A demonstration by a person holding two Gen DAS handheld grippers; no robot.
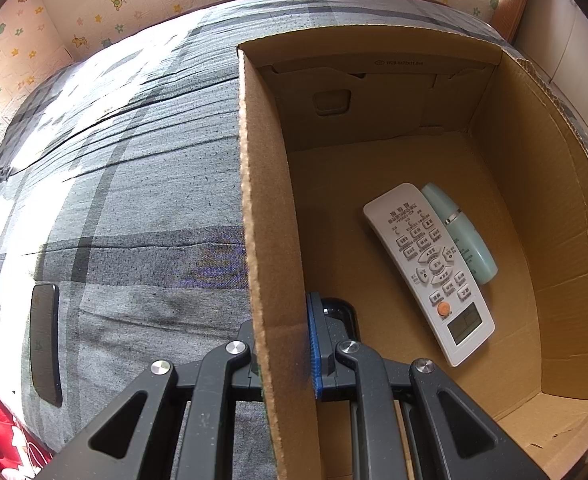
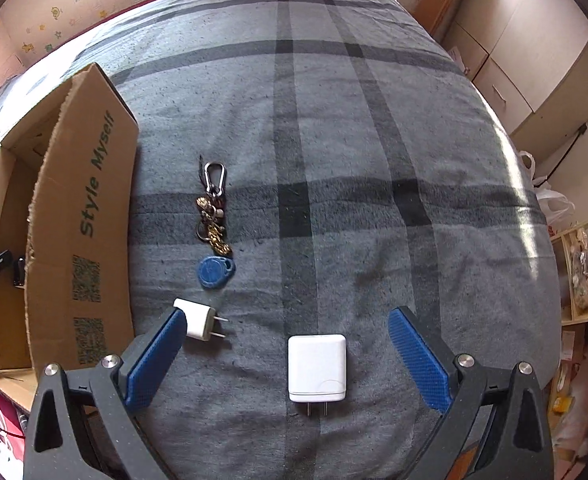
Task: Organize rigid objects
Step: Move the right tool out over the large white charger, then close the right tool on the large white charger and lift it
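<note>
My left gripper [image 1: 283,344] is shut on the left wall of the open cardboard box [image 1: 265,216], one finger outside and the blue-padded finger [image 1: 316,344] inside. Inside the box lie a white remote control [image 1: 430,270] and a pale green bottle [image 1: 460,232]. My right gripper [image 2: 287,354] is open above the bed, with a large white charger [image 2: 317,368] lying between its fingers. A small white plug [image 2: 197,319] lies by the left finger. A key bunch with a blue fob [image 2: 213,232] lies beyond, beside the box [image 2: 81,216].
A grey plaid bedspread [image 2: 354,140] covers the bed. A dark phone [image 1: 45,344] lies on it left of the box. Wooden cabinets [image 2: 526,60] and shelves with bags [image 2: 582,272] stand at the right. A patterned wall [image 1: 73,20] runs behind the bed.
</note>
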